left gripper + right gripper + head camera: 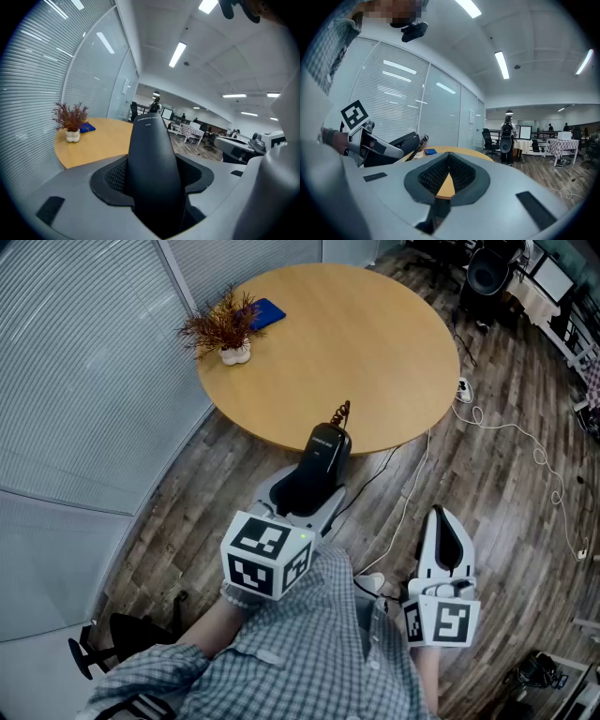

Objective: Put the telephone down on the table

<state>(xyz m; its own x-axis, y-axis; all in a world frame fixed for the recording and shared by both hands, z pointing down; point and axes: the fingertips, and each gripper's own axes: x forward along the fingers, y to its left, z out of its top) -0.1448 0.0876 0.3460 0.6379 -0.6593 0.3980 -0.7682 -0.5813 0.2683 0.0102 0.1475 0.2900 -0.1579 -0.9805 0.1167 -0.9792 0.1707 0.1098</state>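
Observation:
A black telephone handset [323,460] with a coiled cord [343,412] stands between the jaws of my left gripper [309,488], which is shut on it, just short of the near edge of the round wooden table [356,343]. The left gripper view has the telephone [152,173] filling the gap of the left gripper [152,192], with the table [103,136] beyond. My right gripper [445,535] hangs lower right over the floor, shut and empty. Past the right gripper [447,176] in its own view is the held telephone [396,143] at left.
On the table's far left stand a small dried plant in a white pot [225,329] and a blue object [265,313]. White cables [506,427] trail over the wood floor to the right. A blinds-covered glass wall [75,362] runs along the left. A person with a backpack [507,140] stands far off.

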